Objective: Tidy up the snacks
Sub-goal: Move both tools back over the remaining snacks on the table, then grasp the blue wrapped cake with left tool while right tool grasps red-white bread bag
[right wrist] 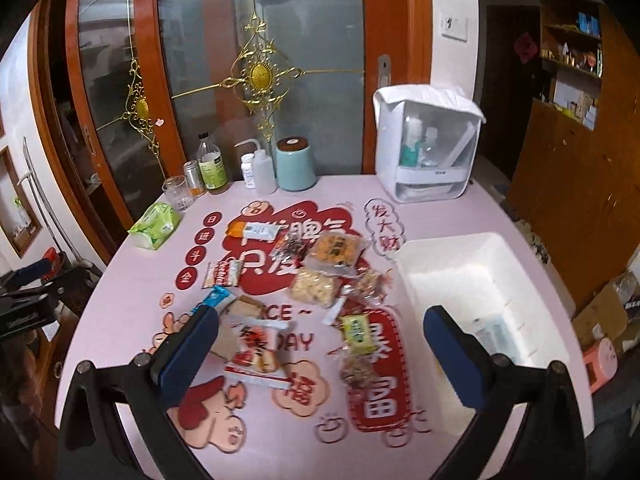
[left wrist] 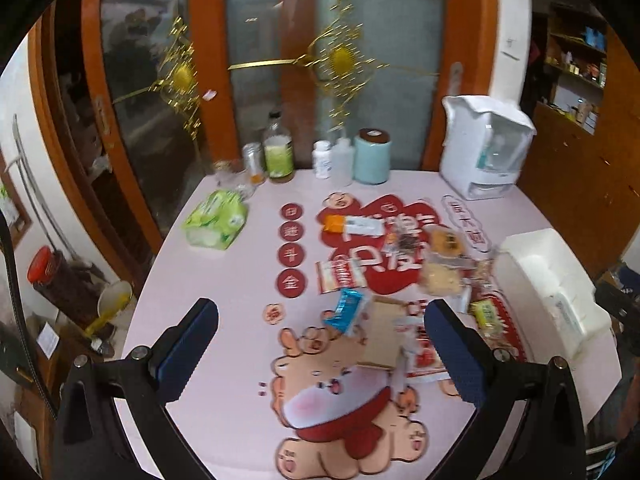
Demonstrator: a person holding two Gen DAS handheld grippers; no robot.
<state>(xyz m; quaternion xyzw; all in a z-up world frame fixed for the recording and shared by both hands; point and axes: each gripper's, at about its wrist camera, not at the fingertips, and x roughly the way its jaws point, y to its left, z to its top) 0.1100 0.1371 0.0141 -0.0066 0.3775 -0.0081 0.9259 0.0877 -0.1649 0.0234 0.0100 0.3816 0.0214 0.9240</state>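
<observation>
2 open grippers point(left wrist: 320, 344) point(right wrist: 320, 344) above scattered snacks point(right wrist: 320, 276)

Glossy plastic snack wrappers point(right wrist: 320, 280) on a smooth pink table point(right wrist: 120, 300); matt white bin point(right wrist: 532, 280); glass doors point(right wrist: 300, 20), varnished wood frames.

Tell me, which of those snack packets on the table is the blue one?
The blue snack packet at the left edge of the pile, just beyond the right gripper's left finger. The other wrappers are orange, red, yellow, clear or white.
</observation>
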